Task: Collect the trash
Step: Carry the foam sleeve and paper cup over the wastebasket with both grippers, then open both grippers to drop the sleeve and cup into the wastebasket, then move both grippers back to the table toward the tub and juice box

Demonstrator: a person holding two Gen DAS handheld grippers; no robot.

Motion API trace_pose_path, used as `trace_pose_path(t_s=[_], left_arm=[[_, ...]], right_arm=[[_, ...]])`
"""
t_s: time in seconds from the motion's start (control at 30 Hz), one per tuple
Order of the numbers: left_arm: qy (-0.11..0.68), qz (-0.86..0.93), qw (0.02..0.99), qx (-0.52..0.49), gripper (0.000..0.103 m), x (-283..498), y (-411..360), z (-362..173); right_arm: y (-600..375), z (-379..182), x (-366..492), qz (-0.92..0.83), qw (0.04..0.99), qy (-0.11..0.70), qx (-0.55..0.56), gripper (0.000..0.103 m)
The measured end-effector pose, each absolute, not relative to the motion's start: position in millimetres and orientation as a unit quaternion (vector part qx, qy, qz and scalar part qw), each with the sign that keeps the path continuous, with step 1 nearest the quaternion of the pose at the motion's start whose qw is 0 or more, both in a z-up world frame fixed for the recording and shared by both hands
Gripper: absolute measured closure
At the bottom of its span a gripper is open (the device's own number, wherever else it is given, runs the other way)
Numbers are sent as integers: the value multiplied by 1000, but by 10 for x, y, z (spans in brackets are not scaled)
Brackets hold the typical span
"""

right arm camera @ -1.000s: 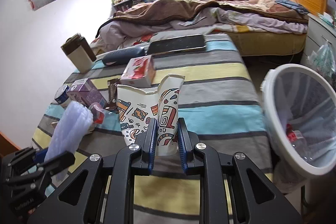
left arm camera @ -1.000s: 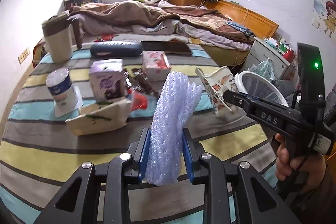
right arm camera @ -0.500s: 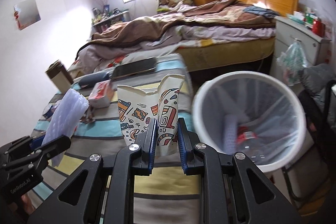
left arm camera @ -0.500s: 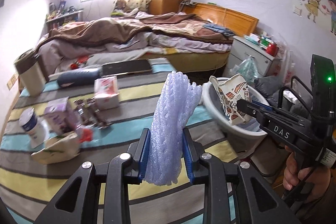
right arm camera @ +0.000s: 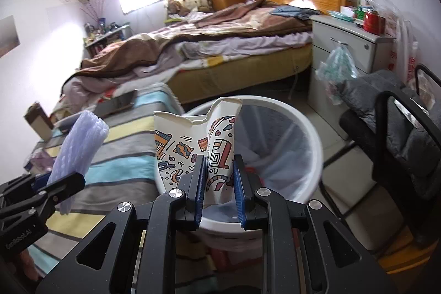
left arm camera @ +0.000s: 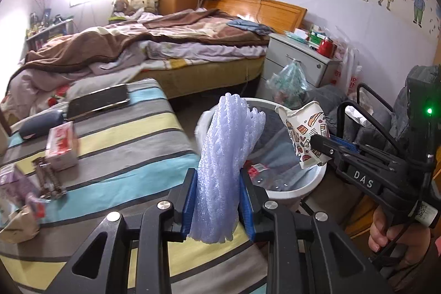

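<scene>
My left gripper (left arm camera: 217, 200) is shut on a pale purple foam net sleeve (left arm camera: 226, 156) and holds it upright over the table's right edge, next to the white trash bin (left arm camera: 308, 183). My right gripper (right arm camera: 219, 183) is shut on a crushed paper cup (right arm camera: 190, 148) with colourful drawings and holds it above the white trash bin (right arm camera: 306, 128). The bin has a clear liner and some trash with a red label inside. The cup (left arm camera: 306, 137) and the right gripper (left arm camera: 319, 142) also show in the left wrist view, over the bin. The foam sleeve (right arm camera: 80, 145) shows at the left of the right wrist view.
The striped tablecloth (left arm camera: 124, 145) carries a red-and-white box (left arm camera: 60, 148), a dark pouch (left arm camera: 41, 123), a tablet (left arm camera: 99, 101), wrappers and a crumpled paper bag (left arm camera: 19, 222). A bed (right arm camera: 220, 46), a grey nightstand (right arm camera: 347, 57) and a dark chair (right arm camera: 399, 128) surround the bin.
Both grippers have swung right from above the table toward the bin. The cup is now over the bin's opening and the foam sleeve is beside the bin's rim. Both grips are unchanged.
</scene>
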State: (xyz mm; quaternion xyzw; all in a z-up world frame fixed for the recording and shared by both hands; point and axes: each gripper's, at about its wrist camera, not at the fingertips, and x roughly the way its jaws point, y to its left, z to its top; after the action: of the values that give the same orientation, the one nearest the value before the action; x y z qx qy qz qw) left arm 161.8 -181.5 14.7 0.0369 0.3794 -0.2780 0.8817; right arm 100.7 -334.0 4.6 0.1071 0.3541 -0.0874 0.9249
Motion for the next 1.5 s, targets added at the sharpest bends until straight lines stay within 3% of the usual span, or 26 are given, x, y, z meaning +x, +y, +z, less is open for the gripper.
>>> trace_pose_path(t_s=[0.57, 0.77, 0.87, 1.5], left_arm=[[402, -282, 869, 66, 71, 1874, -2461, -123], [402, -271, 873, 57, 50, 1890, -2437, -160], [401, -272, 874, 45, 50, 1883, -2359, -138], [376, -234, 897, 15, 50, 1621, -1655, 82]], right_arm=[[-3701, -178, 1116, -140, 908, 389, 62, 81], [-3791, -216, 1112, -148, 902, 398, 76, 76], [-3788, -201, 1083, -150, 904, 392, 79, 63], [-3431, 5, 923, -130, 922, 353, 90, 62]])
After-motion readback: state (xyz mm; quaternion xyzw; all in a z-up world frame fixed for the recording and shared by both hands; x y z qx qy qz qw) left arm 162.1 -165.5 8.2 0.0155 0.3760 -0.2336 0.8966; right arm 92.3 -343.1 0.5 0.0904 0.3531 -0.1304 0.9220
